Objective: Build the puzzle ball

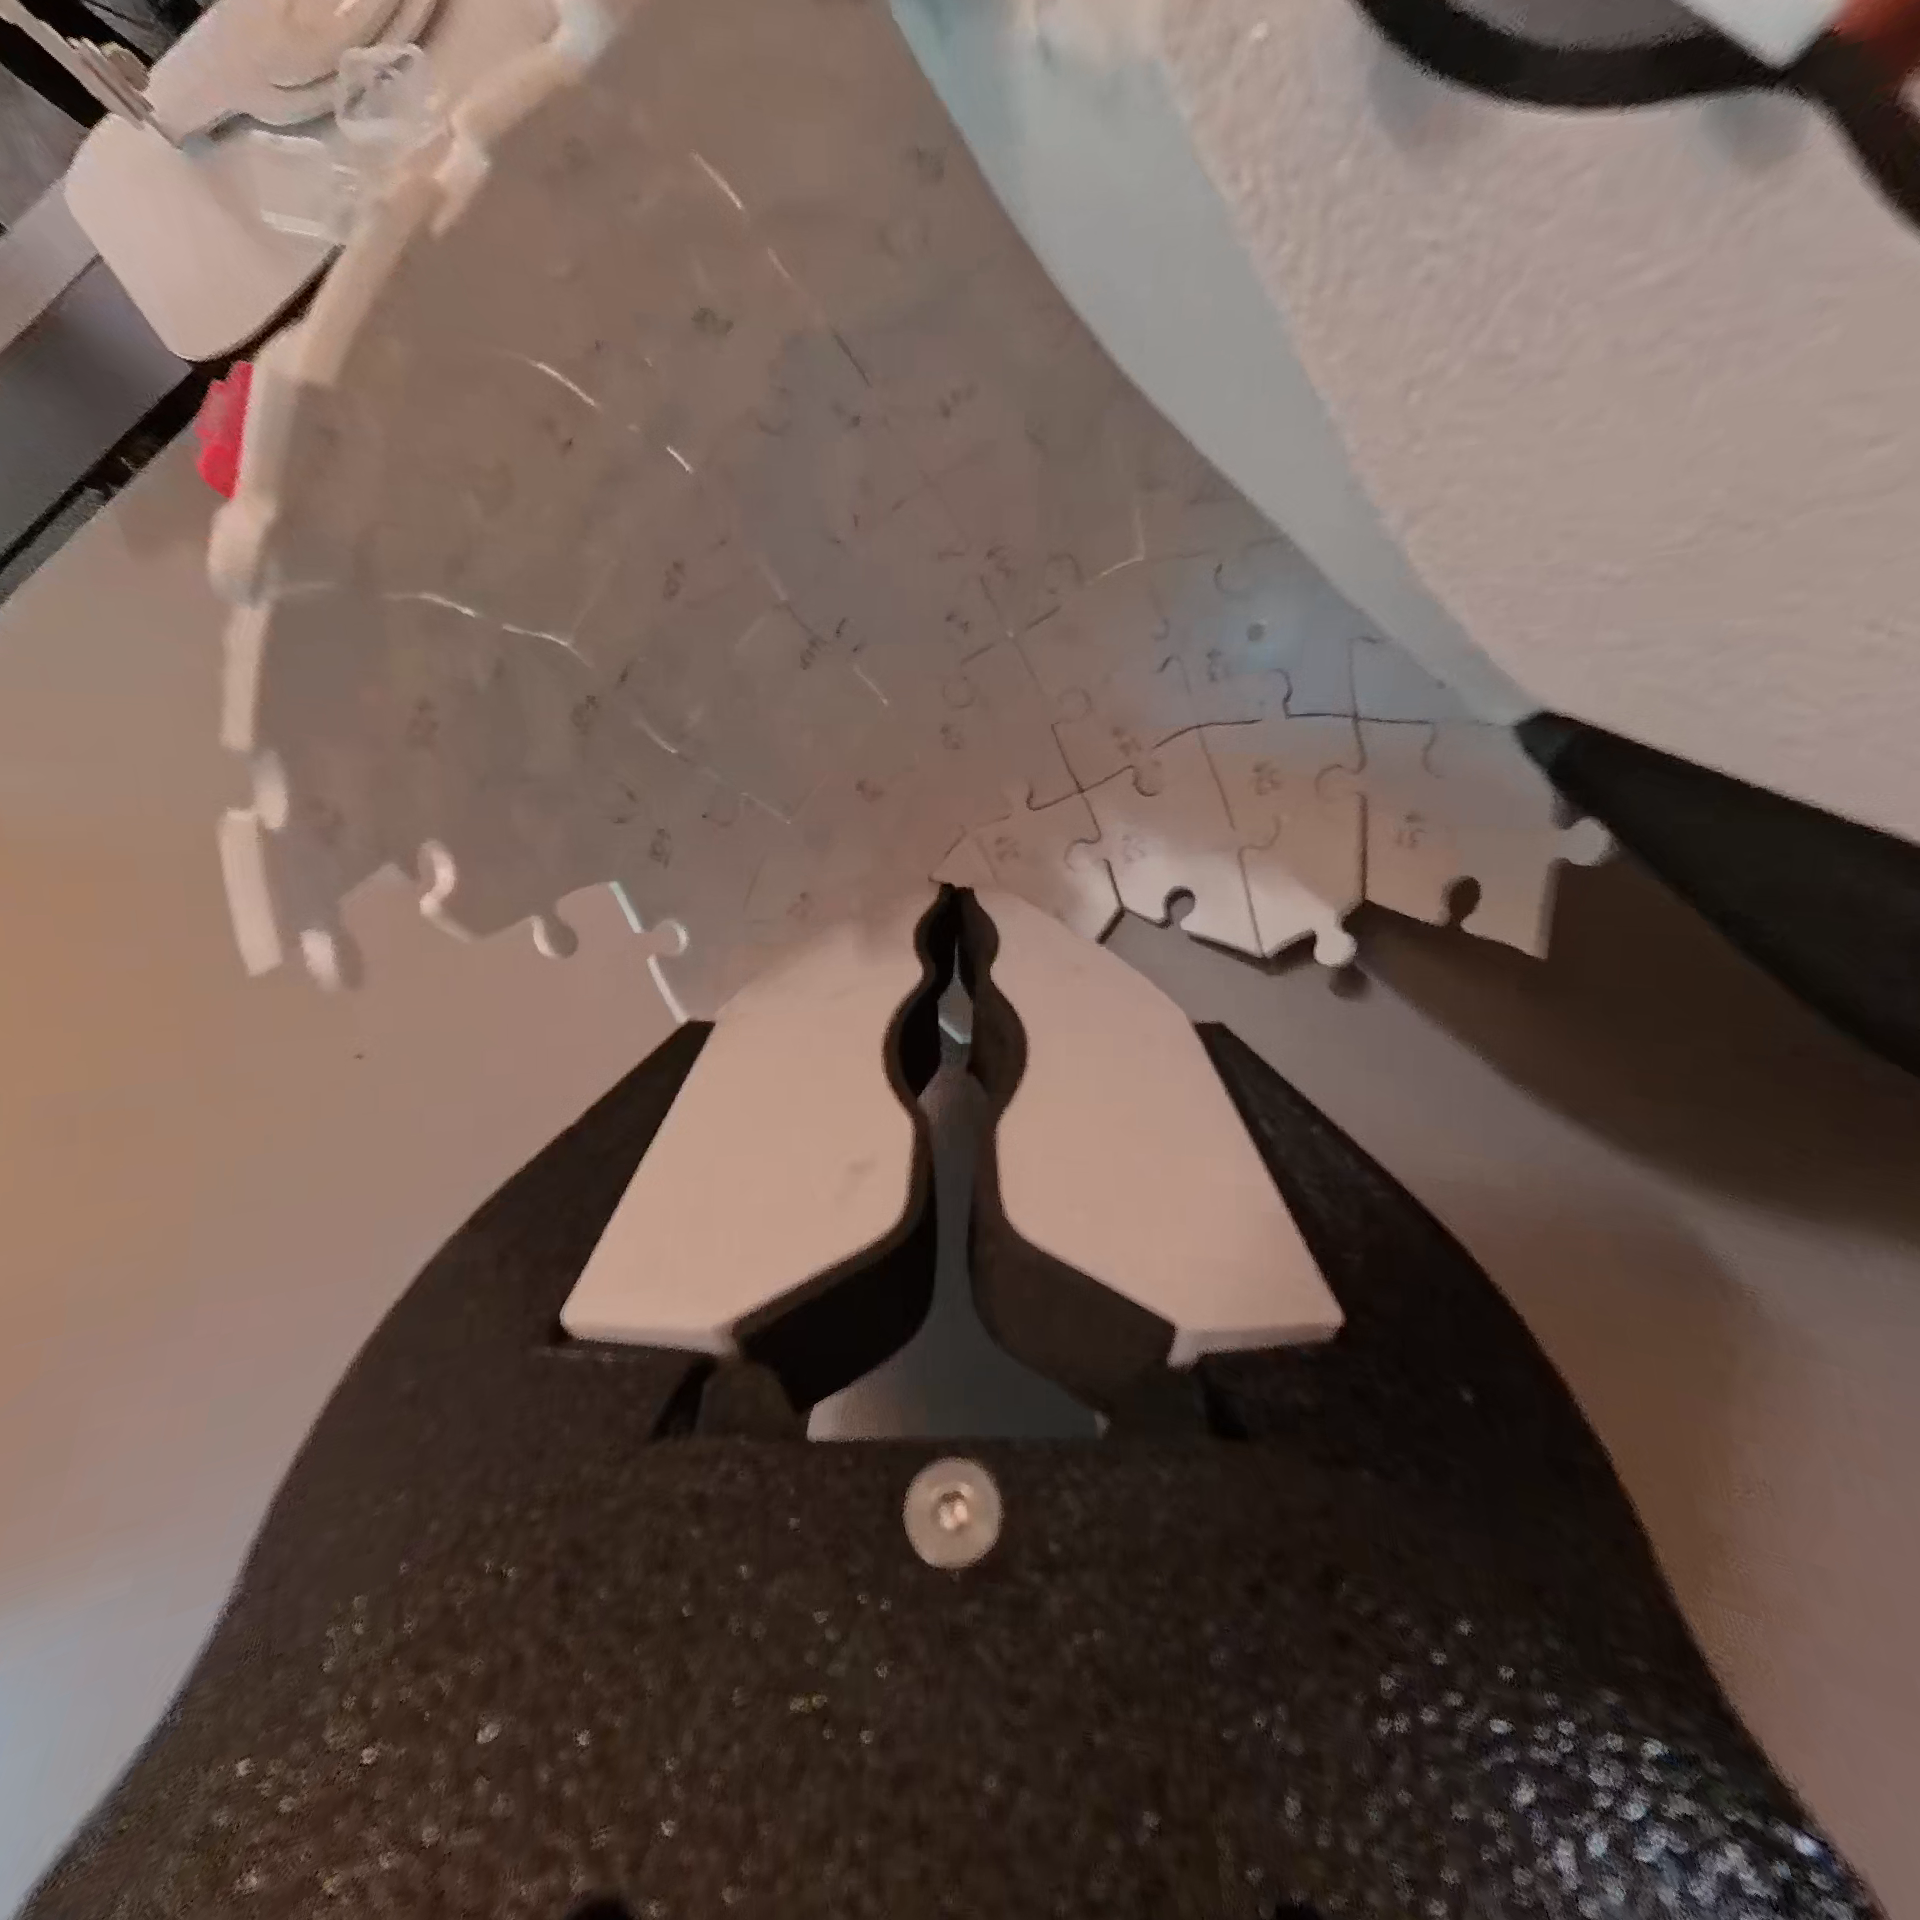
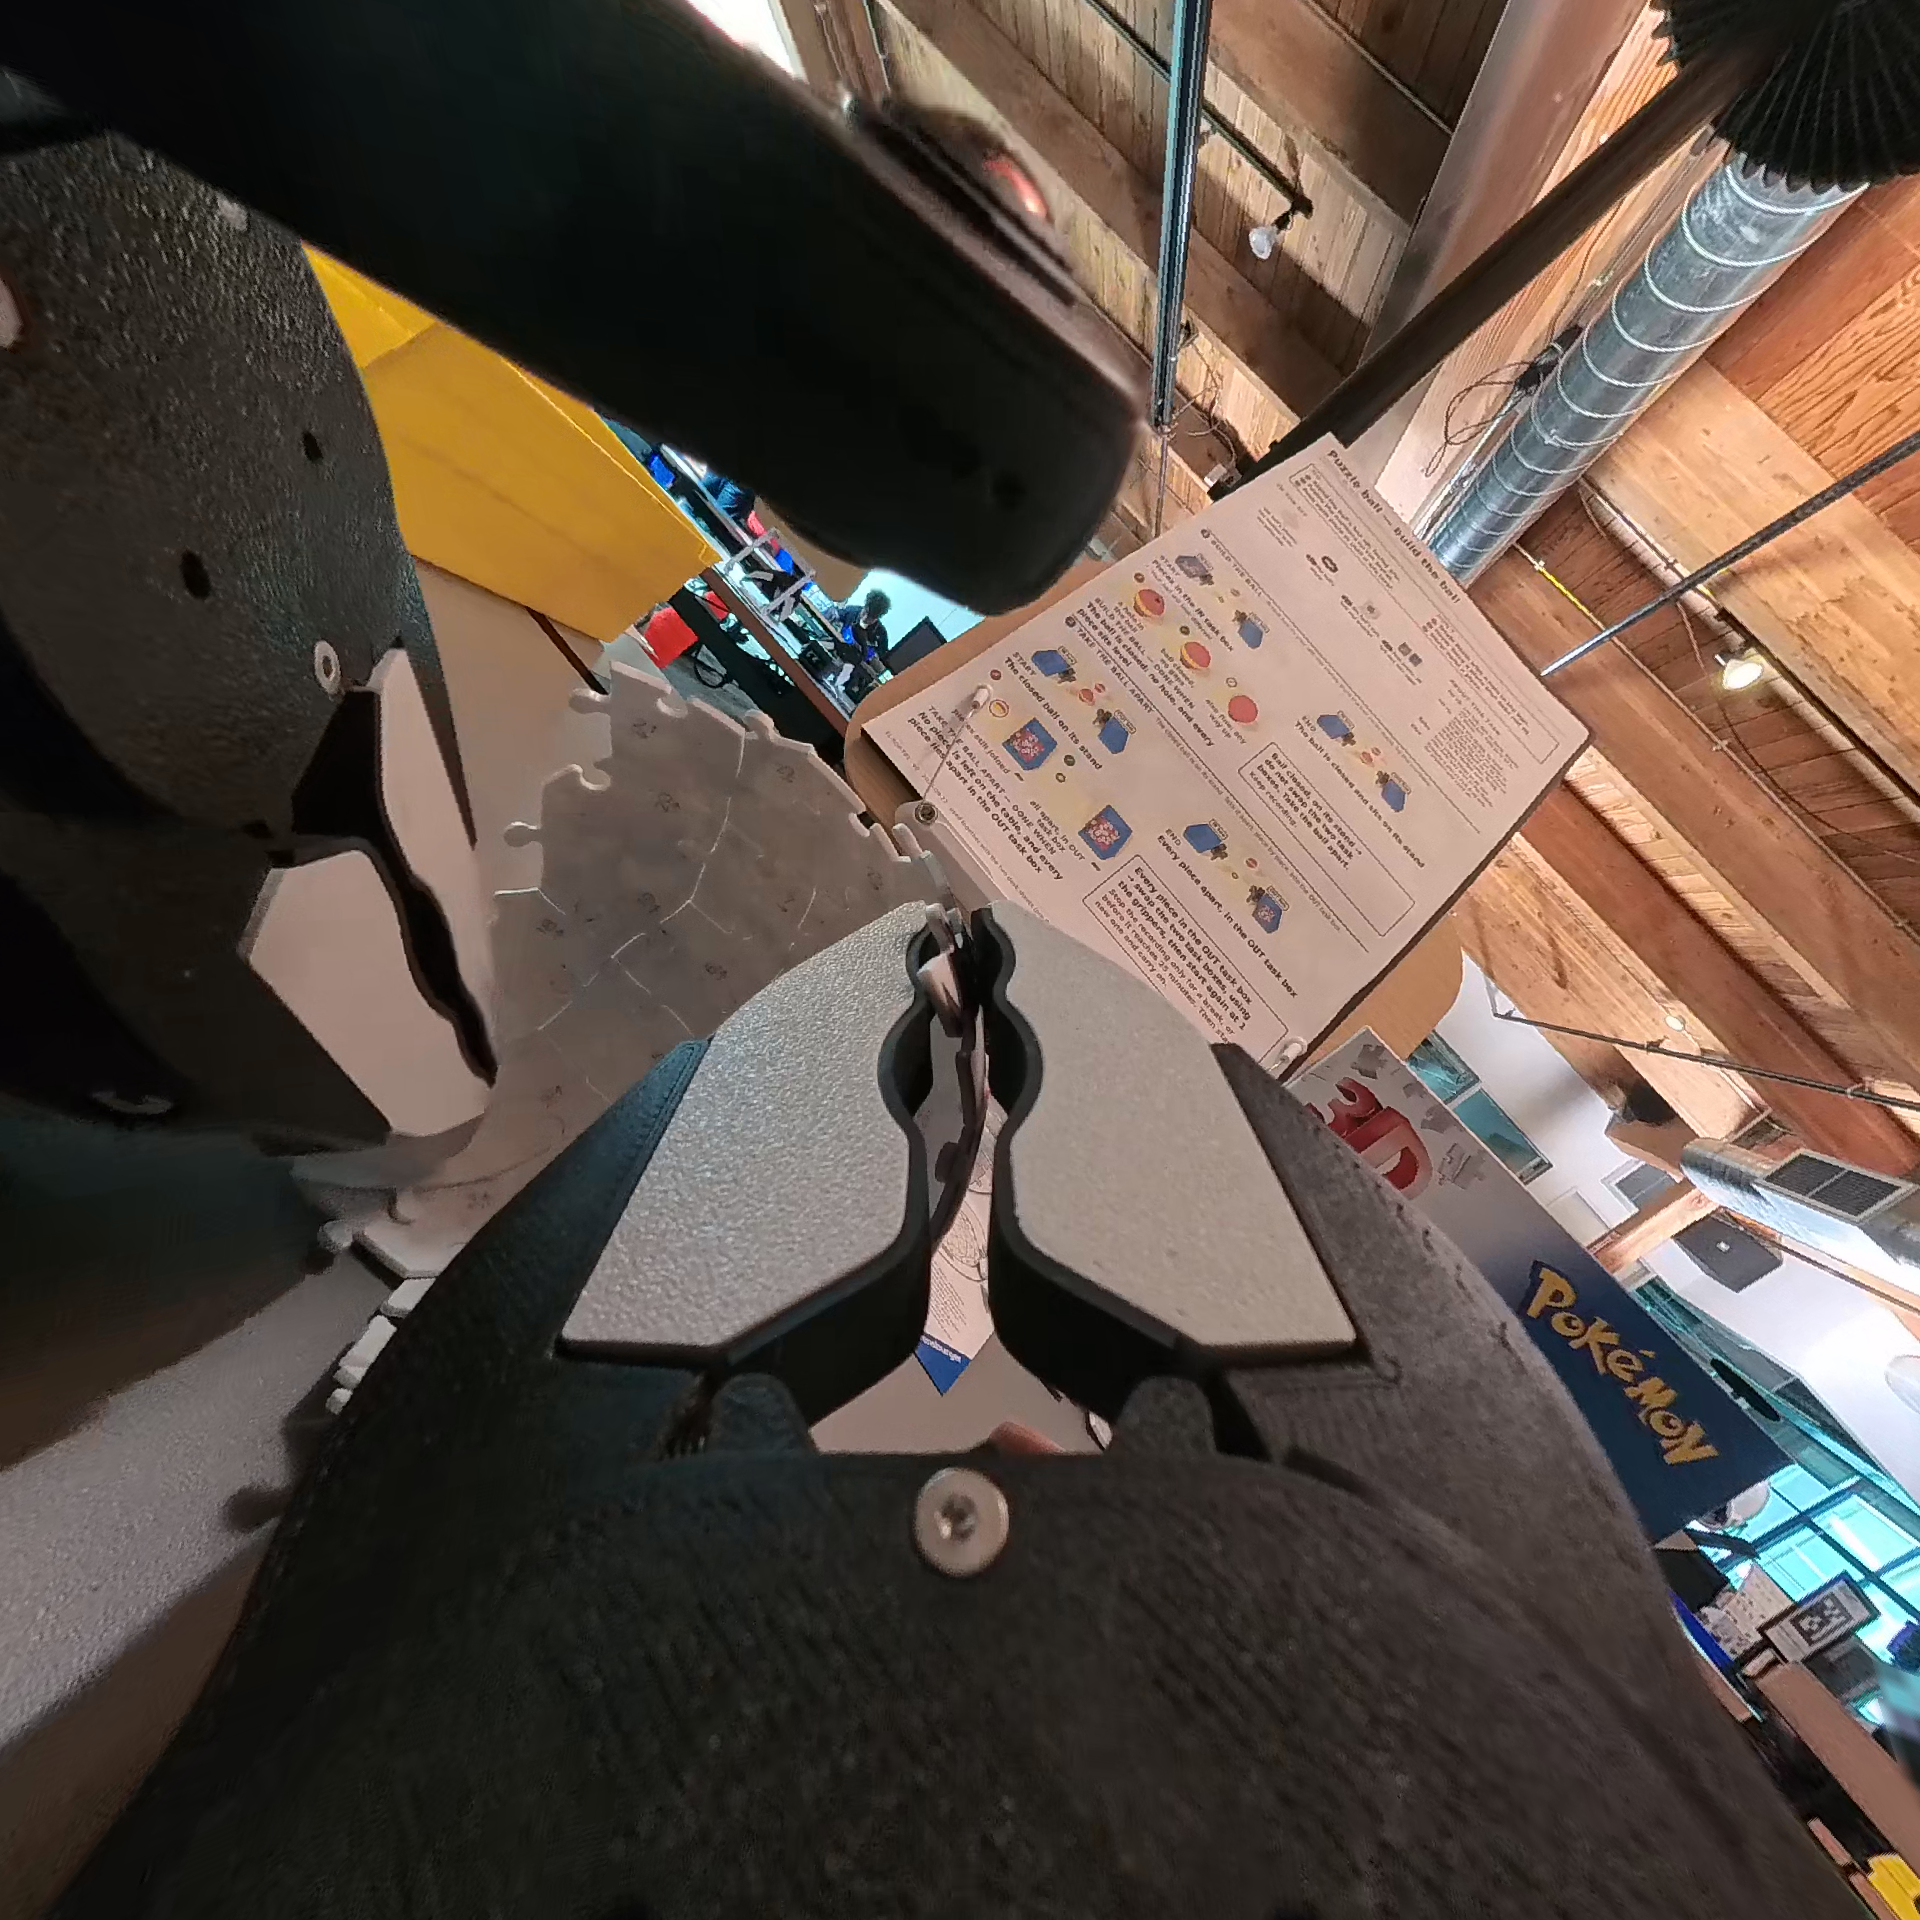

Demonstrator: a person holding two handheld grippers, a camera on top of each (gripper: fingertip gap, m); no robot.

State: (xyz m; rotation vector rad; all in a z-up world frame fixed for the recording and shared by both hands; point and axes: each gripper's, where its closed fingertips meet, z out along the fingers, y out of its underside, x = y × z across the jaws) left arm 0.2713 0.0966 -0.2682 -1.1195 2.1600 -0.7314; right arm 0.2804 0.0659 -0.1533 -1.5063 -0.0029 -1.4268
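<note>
Two grippers busy: left gripper (image 1: 951,914) jaws pinched on lower edge of curved puzzle shell (image 1: 644,582), held above table (image 1: 156,1039). Right gripper (image 2: 961,935) jaws clamped on single piece (image 2: 951,987), beside shell. Roughly part-built; many pcs left.

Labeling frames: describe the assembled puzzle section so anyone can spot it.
In the left wrist view, look just past the left gripper, whose jaws are shut on its lower edge. The puzzle section is a curved pale-grey shell of interlocked pieces with knobbed edges, unlike the textured white block beside it.
</note>
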